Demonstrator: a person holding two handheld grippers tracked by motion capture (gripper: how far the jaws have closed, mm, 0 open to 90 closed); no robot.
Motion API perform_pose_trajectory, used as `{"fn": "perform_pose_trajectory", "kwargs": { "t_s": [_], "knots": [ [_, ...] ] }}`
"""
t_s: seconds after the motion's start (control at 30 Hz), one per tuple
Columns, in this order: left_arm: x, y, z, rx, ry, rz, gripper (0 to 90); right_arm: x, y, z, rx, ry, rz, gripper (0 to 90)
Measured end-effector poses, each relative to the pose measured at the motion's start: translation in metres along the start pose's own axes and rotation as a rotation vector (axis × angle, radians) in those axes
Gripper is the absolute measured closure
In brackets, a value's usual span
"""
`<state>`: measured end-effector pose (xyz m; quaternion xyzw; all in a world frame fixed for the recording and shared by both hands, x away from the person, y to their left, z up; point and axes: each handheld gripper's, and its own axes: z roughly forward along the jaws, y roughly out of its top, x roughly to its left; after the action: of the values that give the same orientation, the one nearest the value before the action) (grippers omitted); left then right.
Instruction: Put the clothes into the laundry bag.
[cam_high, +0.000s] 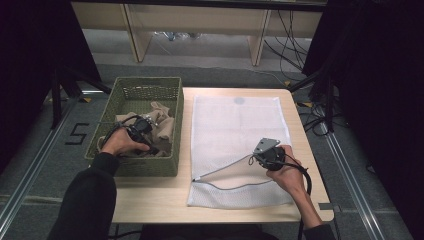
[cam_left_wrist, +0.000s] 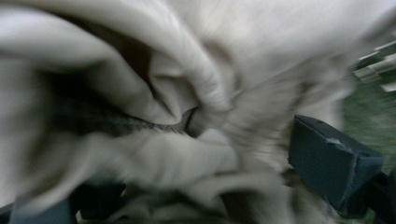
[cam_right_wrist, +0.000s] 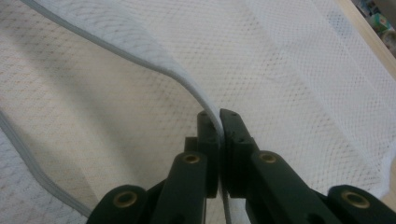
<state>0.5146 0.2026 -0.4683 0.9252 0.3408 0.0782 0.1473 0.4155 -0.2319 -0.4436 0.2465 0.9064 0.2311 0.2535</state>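
The right gripper (cam_right_wrist: 218, 116) clamps the mesh bag's (cam_high: 235, 125) near edge; the left gripper (cam_high: 142, 125), jaws apart, sits among beige cloth (cam_left_wrist: 196, 70) in the left basket (cam_high: 172, 150).

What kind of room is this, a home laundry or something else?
Probably a lab or recording studio, not a home: black curtains flank the small wooden table, loose cables run across the floor, and a number 5 is marked there.

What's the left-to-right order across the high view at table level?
Left gripper in the green basket on the beige cloth → white mesh laundry bag lying on the table → right gripper pinching the bag's opening edge.
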Motion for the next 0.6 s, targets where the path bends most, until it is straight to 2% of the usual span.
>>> {"fn": "perform_pose_trajectory", "kwargs": {
  "t_s": [0.03, 0.07, 0.1, 0.17, 0.33, 0.4, 0.43, 0.47, 0.5, 0.53, 0.57, 0.6],
  "knots": [
    [0.001, 0.0, 0.006, 0.006, 0.008, 0.021, 9.8, 0.0, 0.0, 0.0, -0.002, 0.001, -0.015, 87.7],
    [0.003, 0.002, 0.01, 0.013, 0.025, 0.022, 9.8, 0.0, 0.0, 0.0, -0.002, 0.001, -0.015, 87.7],
    [0.004, 0.002, 0.013, 0.015, 0.029, 0.007, 3.0, 0.0, 0.0, 0.0, -0.003, -0.001, -0.009, 87.7],
    [0.006, 0.004, 0.021, 0.025, 0.04, -0.001, 0.0, -0.001, -0.001, 0.0, -0.004, 0.0, -0.013, 87.7],
    [0.011, 0.003, 0.022, 0.007, -0.001, -0.002, 2.2, -0.001, -0.002, 0.0, 0.001, 0.0, 0.003, 87.5],
    [0.013, 0.002, 0.017, -0.007, -0.006, 0.01, 14.0, -0.001, -0.002, 0.0, -0.003, -0.001, -0.011, 87.5],
    [0.013, 0.002, 0.015, -0.018, -0.006, 0.003, 20.6, -0.001, -0.002, -0.001, -0.005, 0.003, -0.013, 87.6],
    [0.014, 0.002, 0.012, -0.032, 0.0, -0.008, 46.1, 0.0, -0.001, -0.001, -0.006, 0.001, -0.002, 87.7],
    [0.014, 0.002, 0.01, -0.036, 0.032, -0.001, 46.1, 0.0, -0.001, -0.001, -0.006, 0.001, -0.002, 87.7],
    [0.013, 0.003, 0.01, -0.036, 0.043, -0.007, 55.5, 0.001, 0.0, -0.002, -0.004, 0.001, 0.002, 88.0],
    [0.012, 0.004, 0.009, -0.029, 0.053, 0.012, 55.5, 0.001, 0.0, -0.002, -0.004, 0.001, 0.002, 88.0],
    [0.011, 0.005, 0.008, -0.034, 0.064, 0.009, 58.2, 0.002, 0.0, -0.003, 0.0, -0.001, 0.016, 88.2]
  ]
}}
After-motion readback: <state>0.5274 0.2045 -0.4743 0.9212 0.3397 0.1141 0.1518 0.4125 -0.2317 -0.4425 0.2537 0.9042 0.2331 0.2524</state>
